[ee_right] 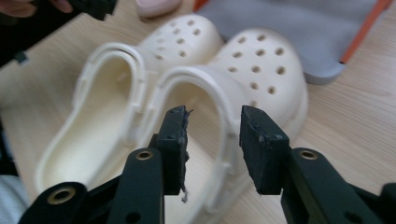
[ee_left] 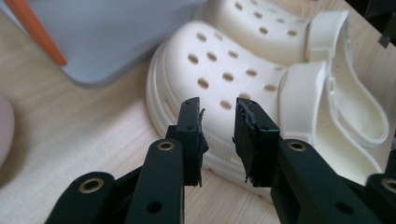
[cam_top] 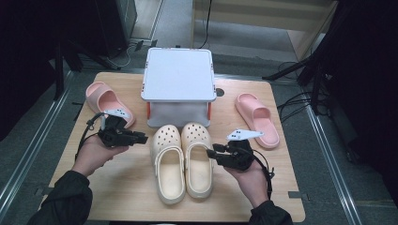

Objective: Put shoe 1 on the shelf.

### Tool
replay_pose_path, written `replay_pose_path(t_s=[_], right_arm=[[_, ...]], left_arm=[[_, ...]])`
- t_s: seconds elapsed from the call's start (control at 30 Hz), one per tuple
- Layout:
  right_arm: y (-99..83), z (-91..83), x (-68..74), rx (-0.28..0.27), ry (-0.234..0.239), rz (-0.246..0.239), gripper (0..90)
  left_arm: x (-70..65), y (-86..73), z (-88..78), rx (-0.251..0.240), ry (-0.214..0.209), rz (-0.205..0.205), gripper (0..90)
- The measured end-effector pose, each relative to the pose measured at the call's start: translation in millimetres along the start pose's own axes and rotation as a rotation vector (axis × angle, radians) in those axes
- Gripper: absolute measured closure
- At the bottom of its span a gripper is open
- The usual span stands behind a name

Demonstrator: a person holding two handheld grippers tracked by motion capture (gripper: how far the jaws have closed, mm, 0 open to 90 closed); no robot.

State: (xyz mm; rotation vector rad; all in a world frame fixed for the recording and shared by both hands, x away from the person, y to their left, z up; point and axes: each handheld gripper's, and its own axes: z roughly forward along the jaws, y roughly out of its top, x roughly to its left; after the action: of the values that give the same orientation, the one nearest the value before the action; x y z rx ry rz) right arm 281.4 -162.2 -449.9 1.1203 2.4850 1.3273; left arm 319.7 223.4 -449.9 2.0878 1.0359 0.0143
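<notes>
Both grippers were held with jaws parted and nothing between them: the left gripper [cam_top: 141, 137] just beside the left clog [cam_top: 167, 164], the right gripper [cam_top: 213, 152] just beside the right clog [cam_top: 197, 157]. Frayed pads [ee_left: 246, 140] were revealed in the left gripper view. The pair lay near the table's [cam_top: 117, 187] front edge, toes towards the grey box [cam_top: 178, 75].

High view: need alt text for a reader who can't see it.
A pair of cream clogs sits side by side at the middle of a wooden table, with the left gripper and right gripper open on either side, apart from them. Behind stands a grey lidded box; one pink slide lies at far left, another at right.
</notes>
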Motion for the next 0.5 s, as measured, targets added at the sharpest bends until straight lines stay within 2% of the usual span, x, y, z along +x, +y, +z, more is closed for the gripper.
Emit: replay_pose_path(t_s=[0.23, 0.3, 0.43, 0.5], right_arm=[[-0.9, 3.0, 22.1, -0.003, 0.013, -0.037, 54.9], [-1.7, 5.8, 27.0, 0.000, 0.019, -0.050, 54.2], [-3.0, 11.4, 35.1, 0.008, 0.018, -0.054, 53.4], [-2.8, 12.6, 37.9, 0.000, 0.002, -0.046, 51.2]], left_arm=[[-4.7, 30.9, -17.1, -0.028, 0.010, 0.040, 74.7], [-5.4, 40.9, -21.2, -0.042, 0.019, 0.037, 74.7], [-7.4, 61.7, -27.0, -0.041, 0.041, 0.049, 74.4], [-9.8, 72.7, -31.1, -0.060, 0.049, 0.063, 74.2]])
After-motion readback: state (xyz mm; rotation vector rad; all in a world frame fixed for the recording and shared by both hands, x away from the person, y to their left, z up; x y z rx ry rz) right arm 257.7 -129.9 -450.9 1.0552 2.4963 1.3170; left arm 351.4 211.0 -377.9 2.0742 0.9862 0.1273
